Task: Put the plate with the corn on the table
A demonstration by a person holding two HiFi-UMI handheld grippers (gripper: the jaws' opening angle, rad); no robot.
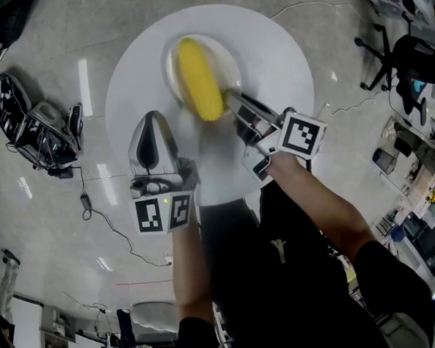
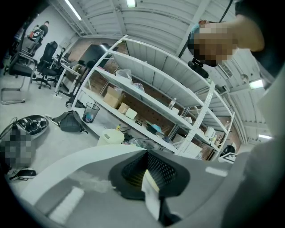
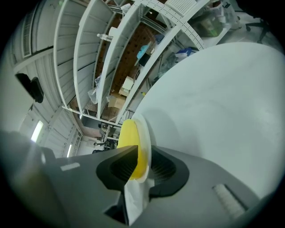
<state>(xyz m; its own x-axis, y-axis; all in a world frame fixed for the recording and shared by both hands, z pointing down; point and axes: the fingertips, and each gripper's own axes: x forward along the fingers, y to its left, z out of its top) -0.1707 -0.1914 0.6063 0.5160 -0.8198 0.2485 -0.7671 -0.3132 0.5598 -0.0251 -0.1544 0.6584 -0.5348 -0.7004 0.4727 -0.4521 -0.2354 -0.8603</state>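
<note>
A small white plate (image 1: 172, 62) with a yellow corn cob (image 1: 199, 79) rests on the round white table (image 1: 276, 48). My right gripper (image 1: 231, 99) reaches the plate's near rim from the right. In the right gripper view the plate's rim (image 3: 145, 133) and the corn (image 3: 130, 138) stand between the jaws of the right gripper (image 3: 143, 164), with a thin gap at the pads, so it is open. My left gripper (image 1: 152, 120) hovers over the table's near left part, apart from the plate. The left gripper (image 2: 147, 171) looks shut with nothing in it.
The table stands on a pale floor. A black bag and gear (image 1: 23, 115) with a trailing cable lie on the floor at the left. Office chairs (image 1: 394, 56) and desks are at the right. Metal shelving (image 2: 147, 98) with boxes stands beyond the table.
</note>
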